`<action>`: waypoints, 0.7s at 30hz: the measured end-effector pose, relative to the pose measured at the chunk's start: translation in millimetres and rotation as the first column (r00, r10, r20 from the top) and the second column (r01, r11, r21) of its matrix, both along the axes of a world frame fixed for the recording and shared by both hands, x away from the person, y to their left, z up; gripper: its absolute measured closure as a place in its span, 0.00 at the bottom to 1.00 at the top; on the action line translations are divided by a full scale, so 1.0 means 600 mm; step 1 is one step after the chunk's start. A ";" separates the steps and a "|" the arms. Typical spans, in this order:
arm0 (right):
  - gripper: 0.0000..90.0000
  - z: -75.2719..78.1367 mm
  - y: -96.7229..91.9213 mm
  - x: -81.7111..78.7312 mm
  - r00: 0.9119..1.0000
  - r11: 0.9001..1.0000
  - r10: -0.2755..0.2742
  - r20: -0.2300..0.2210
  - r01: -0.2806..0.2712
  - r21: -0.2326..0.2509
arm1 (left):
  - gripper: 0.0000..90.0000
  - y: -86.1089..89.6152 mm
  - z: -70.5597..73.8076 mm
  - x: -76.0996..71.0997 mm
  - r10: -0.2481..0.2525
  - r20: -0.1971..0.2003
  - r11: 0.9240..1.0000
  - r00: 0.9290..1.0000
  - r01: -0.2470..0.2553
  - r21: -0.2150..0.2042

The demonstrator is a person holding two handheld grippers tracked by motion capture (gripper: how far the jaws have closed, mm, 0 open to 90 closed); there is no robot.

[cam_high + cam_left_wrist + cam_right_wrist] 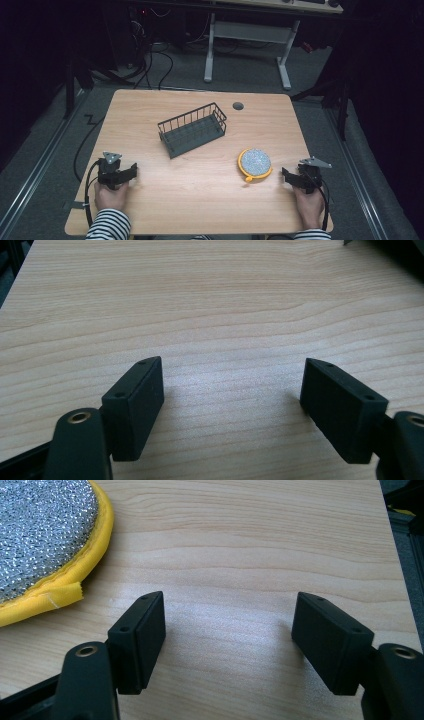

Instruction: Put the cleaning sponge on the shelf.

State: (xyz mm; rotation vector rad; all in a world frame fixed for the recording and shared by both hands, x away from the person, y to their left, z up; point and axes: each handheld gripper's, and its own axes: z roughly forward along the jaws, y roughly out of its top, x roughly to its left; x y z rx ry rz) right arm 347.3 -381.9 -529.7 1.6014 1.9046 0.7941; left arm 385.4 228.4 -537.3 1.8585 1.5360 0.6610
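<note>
Both grippers rest with jaws apart, empty; the right gripper (292,179) should approach the scouring pad (255,163) low, pinching its yellow rim; the left gripper (125,174) waits.

The high view looks forward and down from above the person's side, taking in the whole light wooden table (200,150). Each gripper view sits low, skimming the tabletop closely. The right gripper view shares the round yellow-rimmed silver scouring pad (45,540) at its ten o'clock with the high view (255,163).
</note>
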 end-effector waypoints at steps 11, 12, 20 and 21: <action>0.33 0.000 0.001 -0.001 1.000 1.000 0.005 -0.001 -0.005 0.004 | 0.28 0.000 0.000 0.000 -0.004 -0.001 1.000 1.000 0.004 -0.004; 0.33 0.000 0.001 -0.001 1.000 1.000 0.006 -0.001 -0.006 0.004 | 0.27 0.000 0.000 0.001 -0.005 -0.002 1.000 1.000 0.005 -0.004; 0.33 0.000 0.002 -0.001 1.000 1.000 0.010 -0.002 -0.010 0.002 | 0.30 0.002 0.001 0.000 0.001 0.000 1.000 1.000 -0.001 -0.006; 0.33 0.000 0.002 -0.001 1.000 1.000 0.010 -0.002 -0.010 0.002 | 0.31 0.002 0.000 0.000 0.000 0.002 1.000 1.000 0.000 -0.008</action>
